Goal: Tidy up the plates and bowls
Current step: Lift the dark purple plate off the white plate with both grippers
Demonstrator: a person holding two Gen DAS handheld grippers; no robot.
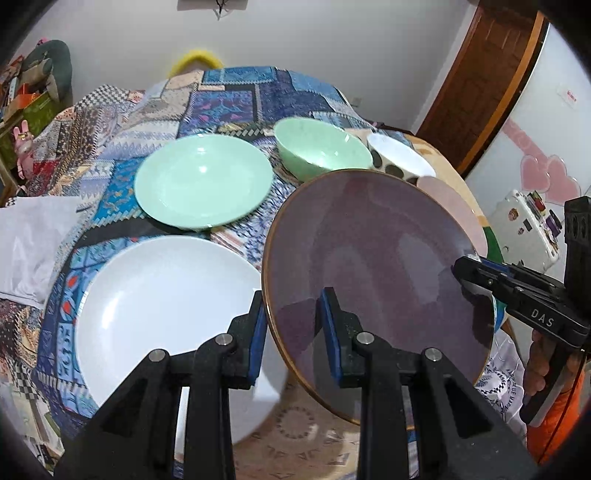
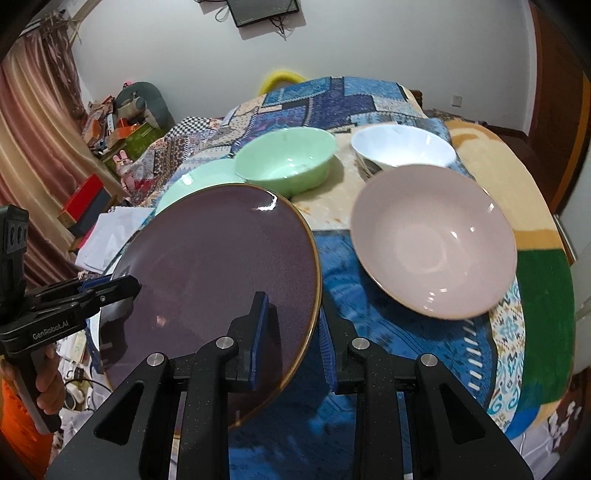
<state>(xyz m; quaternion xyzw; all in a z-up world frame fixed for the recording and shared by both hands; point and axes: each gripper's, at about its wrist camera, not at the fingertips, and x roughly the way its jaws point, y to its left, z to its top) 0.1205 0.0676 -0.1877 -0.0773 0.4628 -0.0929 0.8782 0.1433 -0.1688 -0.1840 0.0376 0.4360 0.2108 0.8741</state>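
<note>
Left gripper (image 1: 293,328): matte black linkage arms with triangular cut-outs, four round silver pivot pins, blue pads lining its fingers (image 1: 330,314). Right gripper (image 2: 293,328): the same build, black with a fine speckle, blue-padded fingers (image 2: 260,325). White lettering reads "DAS" on one body, "GenRobot.AI" on the other. Bare skin on the hand (image 2: 48,376), orange clothing below it.

1. A patchwork tablecloth (image 1: 229,92) in blues covers the table.
2. A wooden door (image 1: 480,81) stands at the right.
3. Pink heart stickers (image 1: 546,177) mark a white surface, possibly a fridge.
4. Striped curtains (image 2: 33,147) hang beside cluttered boxes (image 2: 118,129).
5. A dark screen (image 2: 262,11) hangs on the wall.
</note>
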